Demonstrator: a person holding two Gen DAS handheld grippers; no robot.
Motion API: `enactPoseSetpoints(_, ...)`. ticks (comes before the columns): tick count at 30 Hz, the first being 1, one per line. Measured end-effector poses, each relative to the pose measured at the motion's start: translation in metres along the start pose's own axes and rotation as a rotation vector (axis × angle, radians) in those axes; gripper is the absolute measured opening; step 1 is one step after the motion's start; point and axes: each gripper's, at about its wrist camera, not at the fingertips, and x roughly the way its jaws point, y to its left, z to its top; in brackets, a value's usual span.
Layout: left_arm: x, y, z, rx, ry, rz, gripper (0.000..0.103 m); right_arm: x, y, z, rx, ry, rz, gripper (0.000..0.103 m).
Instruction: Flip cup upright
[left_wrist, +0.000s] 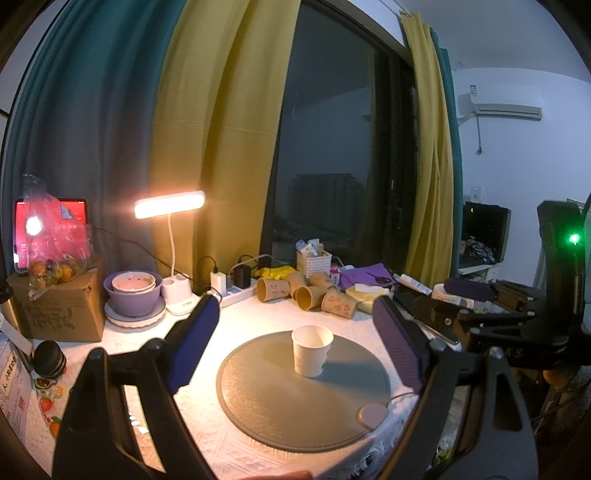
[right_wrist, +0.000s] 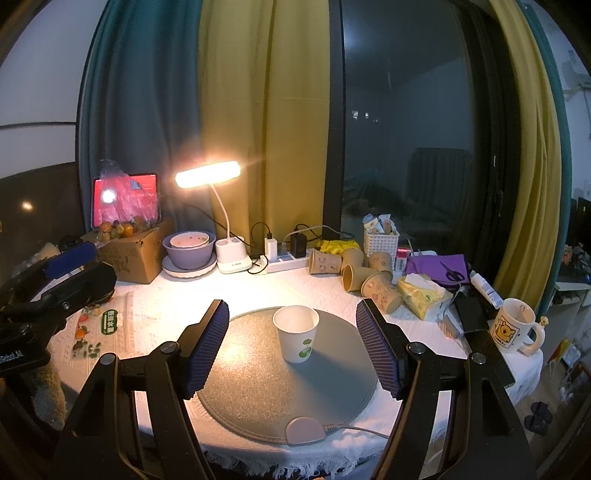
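Note:
A white paper cup (left_wrist: 312, 350) stands upright, mouth up, on a round grey mat (left_wrist: 295, 398). In the right wrist view the cup (right_wrist: 296, 333) shows a small green print and stands on the far half of the mat (right_wrist: 258, 398). My left gripper (left_wrist: 295, 343) is open and empty, its blue pads wide on either side of the cup, not touching it. My right gripper (right_wrist: 293, 345) is also open and empty, pads apart around the cup. The right gripper appears at the right in the left wrist view (left_wrist: 469, 295), the left one at the left in the right wrist view (right_wrist: 70, 260).
Several brown paper cups (right_wrist: 364, 275) lie on their sides behind the mat. A lit desk lamp (right_wrist: 208, 173), stacked purple bowls (right_wrist: 190, 249), a power strip (right_wrist: 286, 262), a tissue pack (right_wrist: 423, 291), a bear mug (right_wrist: 515, 328) and a cardboard box (right_wrist: 135, 251) ring the white tablecloth.

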Motion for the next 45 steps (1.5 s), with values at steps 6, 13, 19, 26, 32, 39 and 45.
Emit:
enactPoseSetpoints(6, 0.0006, -0.0017, -0.0003, 0.002, 0.000, -0.006, 0.086, 0.0000, -0.0009, 0.0001, 0.000, 0.000, 0.001, 0.074)
enactPoseSetpoints(13, 0.0009, -0.0020, -0.0005, 0.002, 0.001, -0.008, 0.086, 0.0003, -0.0010, -0.0012, 0.001, 0.001, 0.001, 0.074)
enactPoseSetpoints(19, 0.0009, -0.0023, -0.0005, 0.002, 0.000, -0.008, 0.086, 0.0004, -0.0014, -0.0008, 0.001, 0.002, 0.001, 0.074)
enactPoseSetpoints(26, 0.0008, -0.0031, -0.0006, 0.002, 0.000, -0.008, 0.086, 0.0006, -0.0023, -0.0003, 0.001, 0.002, 0.002, 0.074)
enactPoseSetpoints(32, 0.0009, -0.0035, -0.0006, 0.002, 0.000, -0.009, 0.086, 0.0006, -0.0022, -0.0006, 0.001, 0.002, 0.002, 0.074)
enactPoseSetpoints(39, 0.0011, -0.0042, -0.0005, 0.002, 0.000, -0.009, 0.086, 0.0005, -0.0022, -0.0016, 0.001, 0.003, 0.002, 0.074)
enactPoseSetpoints(45, 0.0012, -0.0070, -0.0007, 0.002, -0.003, -0.016, 0.086, 0.0008, -0.0031, -0.0007, 0.002, 0.003, 0.002, 0.074)
